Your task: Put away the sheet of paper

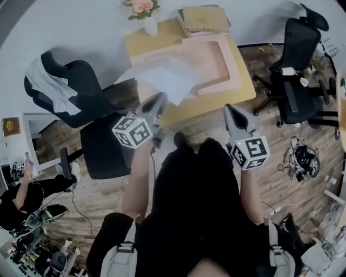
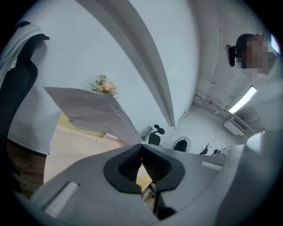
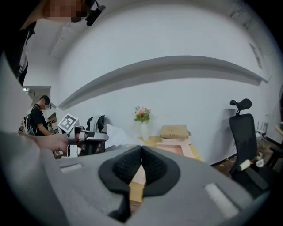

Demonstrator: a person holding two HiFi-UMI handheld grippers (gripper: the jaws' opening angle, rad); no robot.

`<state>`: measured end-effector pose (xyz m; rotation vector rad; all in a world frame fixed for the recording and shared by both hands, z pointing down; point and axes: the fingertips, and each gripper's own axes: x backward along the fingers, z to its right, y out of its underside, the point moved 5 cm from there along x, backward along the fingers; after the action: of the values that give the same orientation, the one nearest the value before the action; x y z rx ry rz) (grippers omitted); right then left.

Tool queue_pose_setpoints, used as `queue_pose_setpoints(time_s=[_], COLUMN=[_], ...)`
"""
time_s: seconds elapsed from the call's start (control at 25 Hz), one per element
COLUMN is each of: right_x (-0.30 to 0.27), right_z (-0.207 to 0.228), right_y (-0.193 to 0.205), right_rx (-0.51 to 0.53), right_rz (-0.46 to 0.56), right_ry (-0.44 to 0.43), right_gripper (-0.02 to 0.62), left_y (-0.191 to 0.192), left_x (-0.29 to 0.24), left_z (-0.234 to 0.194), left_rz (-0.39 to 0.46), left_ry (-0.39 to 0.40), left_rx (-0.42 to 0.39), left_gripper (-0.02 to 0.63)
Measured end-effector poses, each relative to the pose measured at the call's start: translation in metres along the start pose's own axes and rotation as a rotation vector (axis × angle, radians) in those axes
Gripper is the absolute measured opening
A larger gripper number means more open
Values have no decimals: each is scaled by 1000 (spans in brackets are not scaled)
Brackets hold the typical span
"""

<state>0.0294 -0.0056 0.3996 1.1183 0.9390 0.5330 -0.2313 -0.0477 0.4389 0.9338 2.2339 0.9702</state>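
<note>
A white sheet of paper [image 1: 167,78] hangs over the near left part of the wooden table [image 1: 246,89], pinched at its near corner by my left gripper [image 1: 160,98]. In the left gripper view the jaws [image 2: 141,145] are shut on the sheet [image 2: 90,110], which fans up and to the left. My right gripper [image 1: 228,109] hovers at the table's front edge, right of the paper, shut with nothing between its pads [image 3: 141,149]. Its view shows the left gripper [image 3: 86,137] and the paper [image 3: 117,133] to the left.
A pink tray [image 1: 231,65] lies on the table, with a brown box [image 1: 204,19] and a vase of flowers [image 1: 144,13] behind it. Black office chairs stand at the left [image 1: 81,92] and right [image 1: 297,70]. Another person [image 1: 16,195] sits at the far left.
</note>
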Motion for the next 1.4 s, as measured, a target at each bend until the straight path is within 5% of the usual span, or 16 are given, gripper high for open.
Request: queue_pose_setpoints(time_s=[0.68, 1.4], right_x=[-99, -147], right_z=[67, 92], right_y=[-43, -40], right_rx=[-67, -162], right_rz=[-2, -23], right_ry=[-83, -139], right_gripper=[3, 3], left_y=[13, 90], left_x=[-83, -107], left_z=[-84, -142], left_rz=[-201, -492], left_ry=[-58, -67], left_rx=[2, 117], left_gripper=[9, 9])
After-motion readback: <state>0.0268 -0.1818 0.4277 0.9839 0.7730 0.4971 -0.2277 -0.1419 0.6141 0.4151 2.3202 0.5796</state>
